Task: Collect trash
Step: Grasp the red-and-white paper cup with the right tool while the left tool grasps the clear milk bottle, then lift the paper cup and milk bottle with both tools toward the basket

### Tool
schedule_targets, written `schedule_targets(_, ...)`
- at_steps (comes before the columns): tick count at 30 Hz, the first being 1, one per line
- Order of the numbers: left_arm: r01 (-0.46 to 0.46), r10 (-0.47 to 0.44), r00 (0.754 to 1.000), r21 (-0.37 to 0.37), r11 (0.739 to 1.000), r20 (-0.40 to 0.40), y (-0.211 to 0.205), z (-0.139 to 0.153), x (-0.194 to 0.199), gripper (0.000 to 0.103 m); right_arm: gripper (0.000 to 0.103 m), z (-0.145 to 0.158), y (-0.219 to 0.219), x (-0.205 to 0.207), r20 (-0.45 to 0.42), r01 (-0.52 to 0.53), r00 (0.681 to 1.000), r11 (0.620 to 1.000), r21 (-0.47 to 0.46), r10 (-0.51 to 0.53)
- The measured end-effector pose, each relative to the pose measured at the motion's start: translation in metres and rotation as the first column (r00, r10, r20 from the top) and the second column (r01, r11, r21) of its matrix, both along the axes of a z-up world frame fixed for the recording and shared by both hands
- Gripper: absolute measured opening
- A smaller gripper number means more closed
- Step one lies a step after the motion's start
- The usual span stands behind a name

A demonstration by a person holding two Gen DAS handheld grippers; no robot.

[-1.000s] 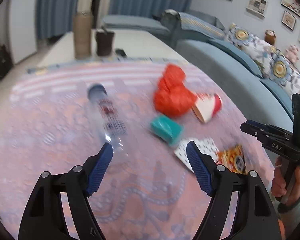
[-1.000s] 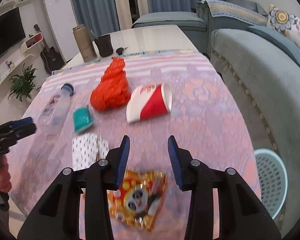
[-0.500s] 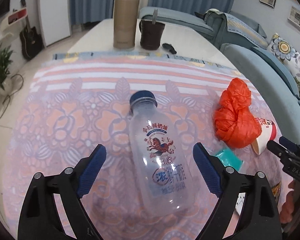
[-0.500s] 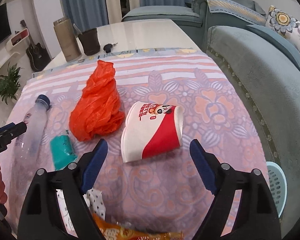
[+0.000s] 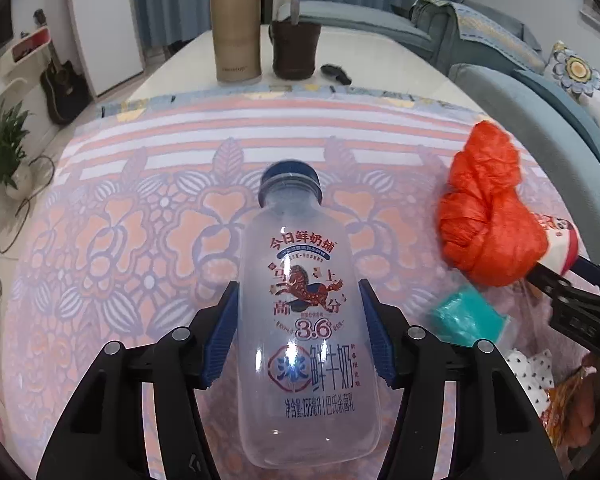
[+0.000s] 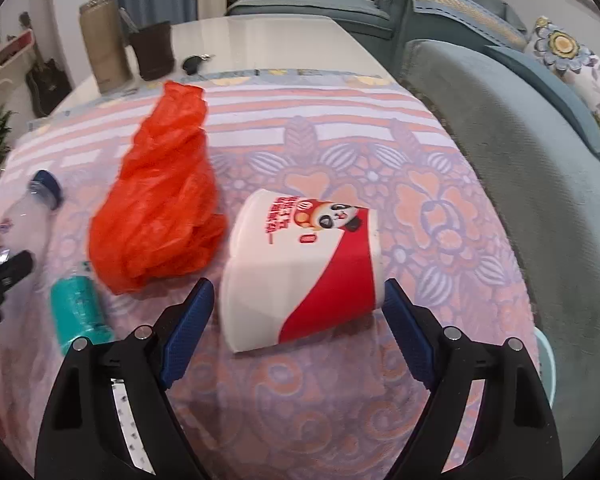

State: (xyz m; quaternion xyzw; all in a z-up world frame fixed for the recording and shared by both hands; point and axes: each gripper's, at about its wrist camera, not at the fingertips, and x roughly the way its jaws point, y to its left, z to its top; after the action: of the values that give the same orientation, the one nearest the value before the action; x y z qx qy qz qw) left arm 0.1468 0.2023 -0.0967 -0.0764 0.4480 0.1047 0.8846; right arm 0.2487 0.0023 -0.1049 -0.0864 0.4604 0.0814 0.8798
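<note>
Left gripper grips the bottle, lying near tabletop's near edge. Right gripper is open around the paper cup, w/o touching. Pick-up step; next it probably must close, then lift both.

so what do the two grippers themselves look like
Both match: the left gripper and right gripper each have matte black angular plastic arms with cut-out windows, round silver screw heads at the joints, and ribbed blue pads lining the inner faces of the fingers. No cables or sleeves show.
</note>
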Motion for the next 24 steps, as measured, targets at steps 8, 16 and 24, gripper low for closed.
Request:
schedule_targets(8,0.069,-0.057,0.994,-0.130,0.989,0.096,-0.019,0.017,-0.031,0.055,0.073,0.011,-0.011,-0.008,0.035,0.004,0.999,1.000,0.020,-0.005)
schedule_targets(16,0.201,-0.159,0.961,-0.179,0.963,0.227,-0.070,0.061,-0.048,0.055,0.073,0.061,-0.062,-0.043,0.139,0.034,0.989,0.995,0.091,-0.046)
schedule_targets(24,0.372,-0.299,0.890,-0.167,0.913,0.345,-0.166,0.117,-0.040,0.055,0.073,0.112,-0.155,-0.084,0.227,0.127,0.960,0.977,0.169,-0.164)
